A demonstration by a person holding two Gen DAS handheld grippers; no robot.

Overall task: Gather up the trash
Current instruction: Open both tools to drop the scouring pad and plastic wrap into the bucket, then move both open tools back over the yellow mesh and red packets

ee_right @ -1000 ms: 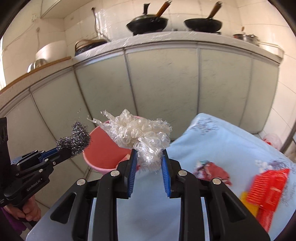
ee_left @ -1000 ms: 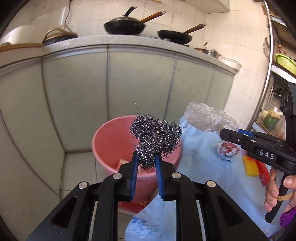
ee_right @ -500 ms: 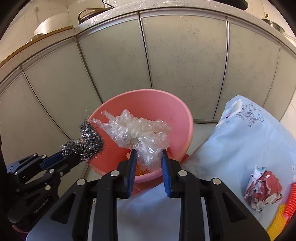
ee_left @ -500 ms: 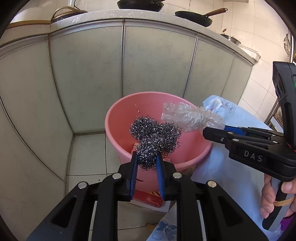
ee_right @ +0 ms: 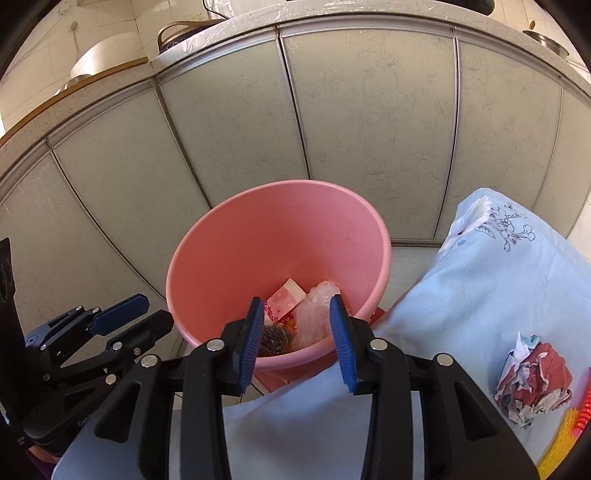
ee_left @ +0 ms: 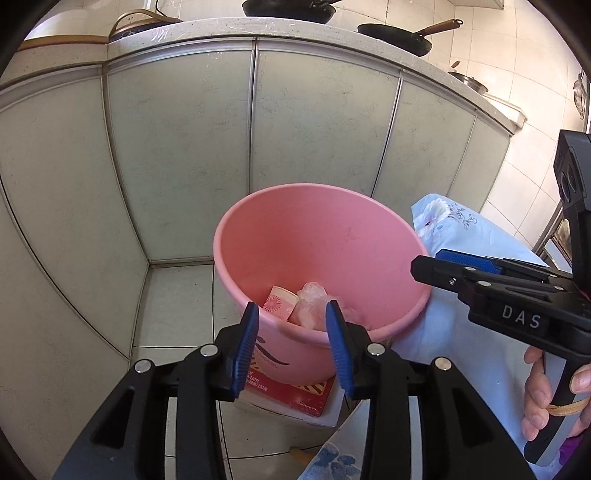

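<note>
A pink bucket (ee_left: 325, 236) stands on the floor by the cabinets; it also shows in the right wrist view (ee_right: 280, 229). Inside lie a steel wool ball (ee_right: 275, 341), a crumpled clear plastic wrap (ee_right: 316, 317) (ee_left: 310, 306) and a red-patterned carton (ee_right: 284, 299) (ee_left: 279, 306). My left gripper (ee_left: 291, 339) is open and empty over the bucket's near rim. My right gripper (ee_right: 297, 338) is open and empty over the near rim too. A crumpled red-and-white wrapper (ee_right: 532, 380) lies on the blue cloth.
A table with a light blue floral cloth (ee_right: 480, 295) is right of the bucket. Red and yellow items (ee_right: 569, 432) lie at its right edge. Grey cabinet doors (ee_left: 184, 147) stand behind the bucket, with pans (ee_left: 395, 35) on the counter. A red box (ee_left: 291, 397) sits under the bucket.
Both grippers moved over the bucket and opened. The steel wool dropped from the left one and the plastic wrap from the right one into the bucket.
</note>
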